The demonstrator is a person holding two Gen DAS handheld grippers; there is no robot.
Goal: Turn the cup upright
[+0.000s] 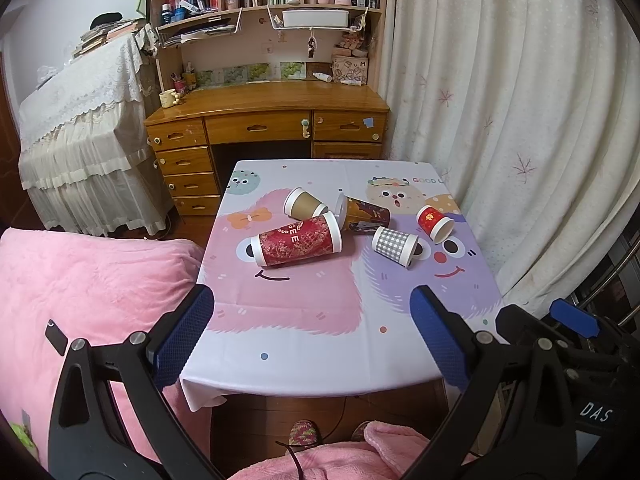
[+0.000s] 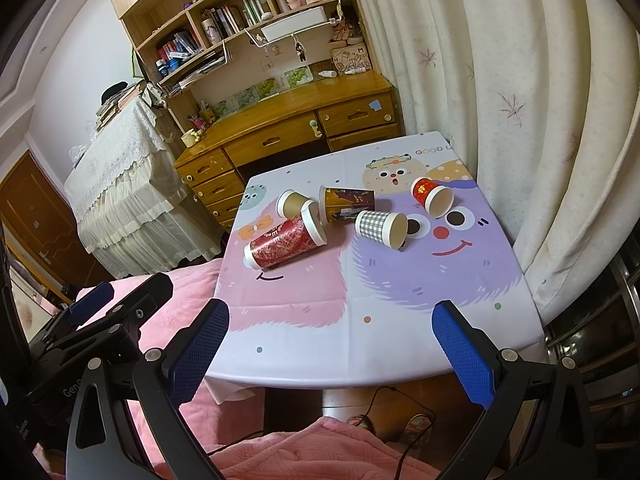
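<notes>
Several paper cups lie on their sides on the cartoon tablecloth [image 1: 320, 320]: a tall red patterned cup [image 1: 298, 241] [image 2: 285, 243], a plain brown cup [image 1: 304, 203] [image 2: 292, 203], a dark printed cup [image 1: 364, 213] [image 2: 347, 203], a grey checked cup [image 1: 394, 245] [image 2: 380, 227] and a small red cup [image 1: 434, 222] [image 2: 432, 196]. My left gripper [image 1: 312, 336] is open and empty, held above the table's near edge. My right gripper [image 2: 332, 348] is open and empty, also above the near edge.
A wooden desk [image 1: 272, 116] with bookshelves stands behind the table. A curtain [image 1: 520, 120] hangs at the right. A pink blanket [image 1: 80, 300] covers the bed at the left. A lace-covered piece of furniture [image 1: 80, 152] stands at far left. Slippered feet [image 1: 304, 432] show under the table.
</notes>
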